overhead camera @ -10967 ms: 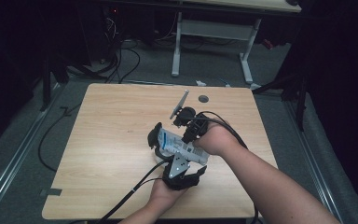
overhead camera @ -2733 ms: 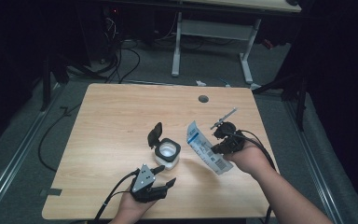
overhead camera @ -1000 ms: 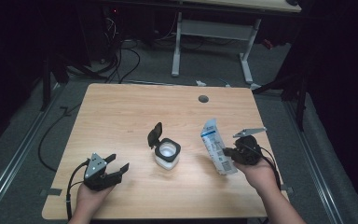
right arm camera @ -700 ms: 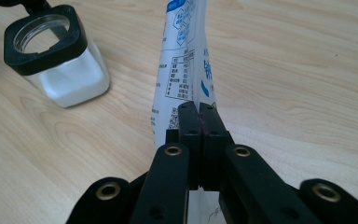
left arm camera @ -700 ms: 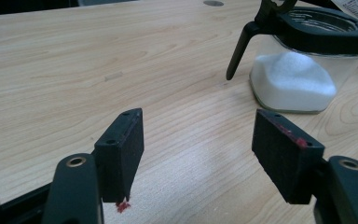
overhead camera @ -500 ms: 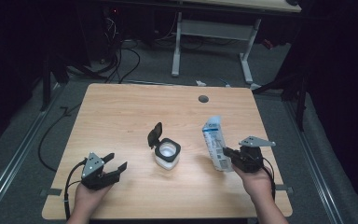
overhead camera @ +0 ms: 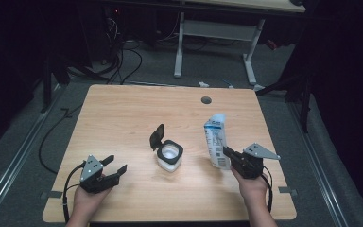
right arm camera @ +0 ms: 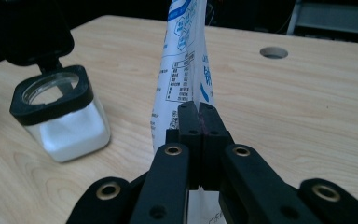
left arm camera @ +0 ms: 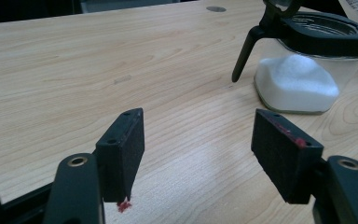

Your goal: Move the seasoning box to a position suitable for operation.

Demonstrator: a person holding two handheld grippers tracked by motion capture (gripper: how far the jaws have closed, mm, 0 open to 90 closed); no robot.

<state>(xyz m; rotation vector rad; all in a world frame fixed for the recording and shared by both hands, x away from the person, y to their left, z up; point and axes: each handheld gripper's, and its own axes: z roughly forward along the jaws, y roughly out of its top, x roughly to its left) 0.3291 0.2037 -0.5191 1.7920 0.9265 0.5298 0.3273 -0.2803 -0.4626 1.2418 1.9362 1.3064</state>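
I am standing the white pouch (overhead camera: 216, 141) upright on the table (overhead camera: 123, 109), just right of the jar (overhead camera: 170, 156). My right gripper (right arm camera: 199, 112) is pinched tight on the pouch's edge; next I judge it must let go gently so the pouch keeps standing. My left gripper (left arm camera: 198, 140) rests with jaws wide apart, empty, left of the jar. The jar, lid (overhead camera: 157, 136) flipped up, holds white powder, perhaps sugar or salt.
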